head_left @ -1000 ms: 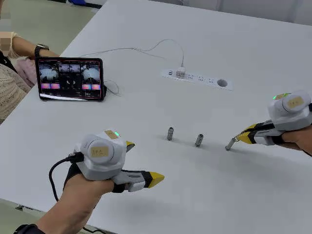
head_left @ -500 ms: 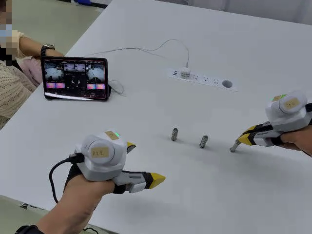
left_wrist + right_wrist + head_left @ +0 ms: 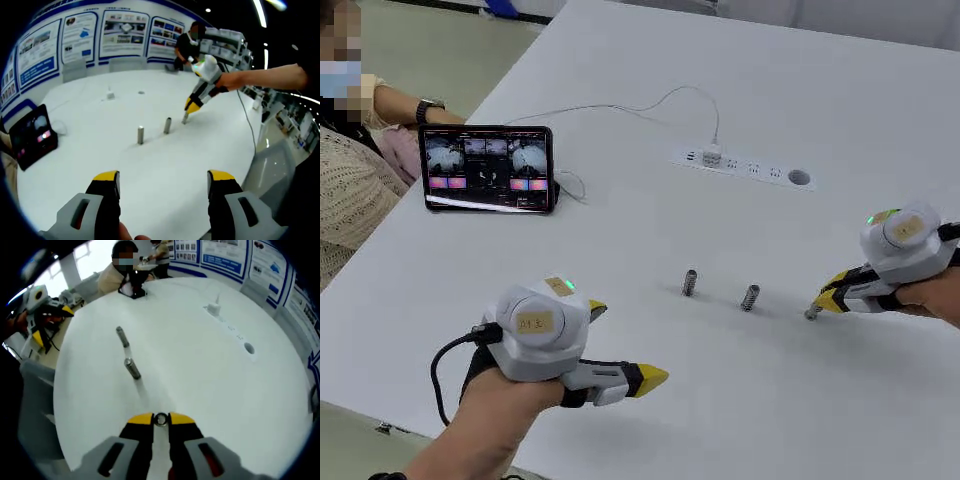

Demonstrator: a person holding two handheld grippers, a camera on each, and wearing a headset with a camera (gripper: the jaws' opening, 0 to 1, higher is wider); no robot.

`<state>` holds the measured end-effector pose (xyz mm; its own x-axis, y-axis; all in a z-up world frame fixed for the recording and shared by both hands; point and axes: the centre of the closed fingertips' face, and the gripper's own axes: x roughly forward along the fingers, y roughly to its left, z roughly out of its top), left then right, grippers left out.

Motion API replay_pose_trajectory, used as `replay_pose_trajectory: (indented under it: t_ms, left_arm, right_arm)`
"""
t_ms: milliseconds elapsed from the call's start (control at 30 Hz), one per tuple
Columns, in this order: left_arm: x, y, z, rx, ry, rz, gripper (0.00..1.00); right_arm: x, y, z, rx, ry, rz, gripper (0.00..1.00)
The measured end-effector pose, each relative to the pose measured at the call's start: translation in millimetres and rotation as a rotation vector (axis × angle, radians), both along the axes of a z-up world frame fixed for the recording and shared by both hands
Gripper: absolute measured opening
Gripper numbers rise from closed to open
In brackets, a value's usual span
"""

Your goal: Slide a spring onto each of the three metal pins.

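Right gripper view has the right gripper (image 3: 160,420) pinching a small metal piece (image 3: 160,418), right of a standing pin (image 3: 133,368); the left gripper (image 3: 164,176) gapes wide. It is likely light, stiff and slick, so grip it mid-length.

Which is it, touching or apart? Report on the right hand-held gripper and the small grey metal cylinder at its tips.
Touching. The right gripper view shows the right hand-held gripper shut on the small grey metal cylinder, both tips against it.
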<state>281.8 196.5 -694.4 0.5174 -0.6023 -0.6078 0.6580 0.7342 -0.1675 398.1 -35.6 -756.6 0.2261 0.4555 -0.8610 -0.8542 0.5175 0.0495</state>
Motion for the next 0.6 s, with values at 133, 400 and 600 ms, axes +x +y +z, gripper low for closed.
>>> replay_pose_trajectory:
  t_ms: [133,400,600]
  left_arm:
    - [-0.8,1.4,-0.3,0.002,0.002,0.001,0.72]
    - [-1.8,1.0,-2.0,0.013,0.010,-0.009,0.73]
    - [1.4,-0.4,3.8,-0.014,0.009,0.005,0.75]
  right_arm:
    - [-1.3,0.1,-5.5,-0.005,0.005,0.004,0.12]
    - [-1.4,0.8,-15.6,-0.020,0.016,0.022,0.12]
    - [-1.3,2.4,-19.2,-0.015,0.020,0.024,0.13]
